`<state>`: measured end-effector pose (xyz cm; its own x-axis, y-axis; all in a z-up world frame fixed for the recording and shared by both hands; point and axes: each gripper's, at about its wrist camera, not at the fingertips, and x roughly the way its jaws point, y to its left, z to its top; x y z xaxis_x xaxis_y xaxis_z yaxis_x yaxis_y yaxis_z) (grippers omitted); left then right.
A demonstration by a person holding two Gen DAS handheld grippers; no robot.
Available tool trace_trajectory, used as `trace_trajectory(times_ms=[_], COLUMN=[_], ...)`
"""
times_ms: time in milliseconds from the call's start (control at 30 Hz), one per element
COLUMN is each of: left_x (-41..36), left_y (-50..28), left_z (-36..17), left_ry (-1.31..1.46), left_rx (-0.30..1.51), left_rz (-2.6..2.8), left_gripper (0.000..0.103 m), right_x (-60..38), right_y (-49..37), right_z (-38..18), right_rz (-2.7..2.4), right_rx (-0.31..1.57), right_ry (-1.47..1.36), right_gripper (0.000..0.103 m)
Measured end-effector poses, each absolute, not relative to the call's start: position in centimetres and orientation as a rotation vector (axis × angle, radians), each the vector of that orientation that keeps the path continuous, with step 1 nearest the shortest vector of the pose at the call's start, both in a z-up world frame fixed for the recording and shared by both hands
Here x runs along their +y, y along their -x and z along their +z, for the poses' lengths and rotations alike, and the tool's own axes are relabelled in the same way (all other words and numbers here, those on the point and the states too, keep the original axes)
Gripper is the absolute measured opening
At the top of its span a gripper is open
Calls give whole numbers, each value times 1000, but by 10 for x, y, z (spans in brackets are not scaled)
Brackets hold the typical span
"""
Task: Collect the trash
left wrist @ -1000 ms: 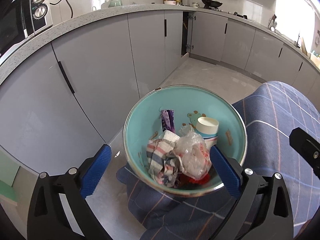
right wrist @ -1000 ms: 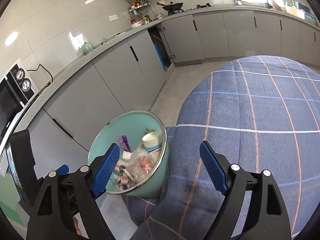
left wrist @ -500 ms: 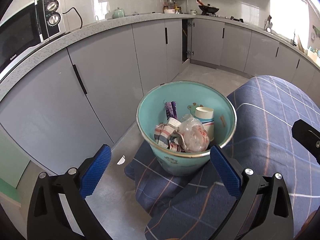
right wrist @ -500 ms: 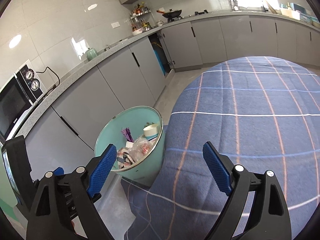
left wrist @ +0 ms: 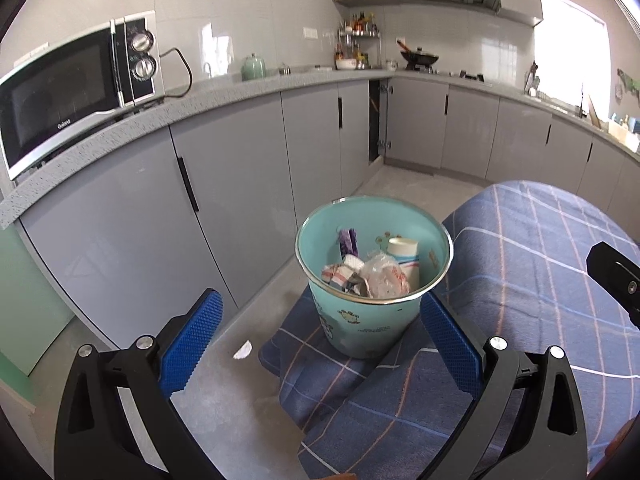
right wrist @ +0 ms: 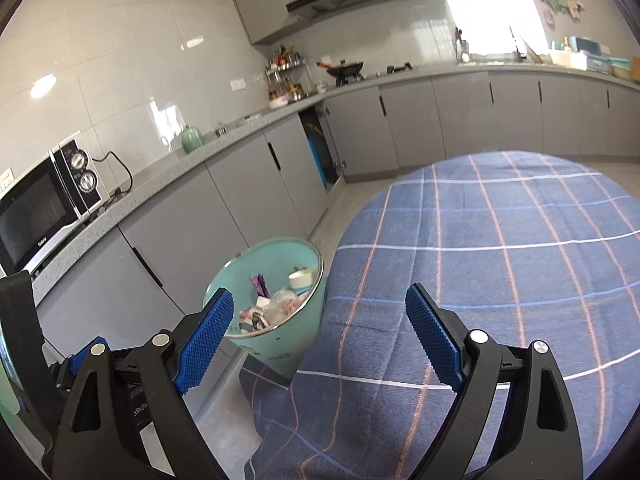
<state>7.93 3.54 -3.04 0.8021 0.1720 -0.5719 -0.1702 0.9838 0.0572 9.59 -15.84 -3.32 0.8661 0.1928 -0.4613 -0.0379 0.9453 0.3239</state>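
Teal trash bin [left wrist: 374, 280] stands on the floor at the table's edge, holding wrappers, a paper cup [left wrist: 403, 248] and crumpled plastic. Checked tablecloth [right wrist: 500, 260], at three o'clock, looks clear. Left gripper [left wrist: 320, 344] and right gripper [right wrist: 320, 336] released, fingers empty; collection likely done.

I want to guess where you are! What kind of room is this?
It looks like a home kitchen. There is a microwave on a long grey counter above grey cupboards, and a wok on the stove at the far end.
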Motion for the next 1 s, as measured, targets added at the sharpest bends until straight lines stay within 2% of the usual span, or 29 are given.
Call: trace_trajectory(times_ms=[467,1000], left_x=[40,39], left_y=[-35,-22], left_z=[10,19], left_ry=[-12,-18], left_rx=[448,412], left_rz=[190,183], left_gripper=[97,97], right_x=[-160,-163], right_y=[-47,-37], right_z=[-2,5], right_rz=[81,69], right_rx=[344,323], right_ry=[-289,-289], right_gripper=[91,91])
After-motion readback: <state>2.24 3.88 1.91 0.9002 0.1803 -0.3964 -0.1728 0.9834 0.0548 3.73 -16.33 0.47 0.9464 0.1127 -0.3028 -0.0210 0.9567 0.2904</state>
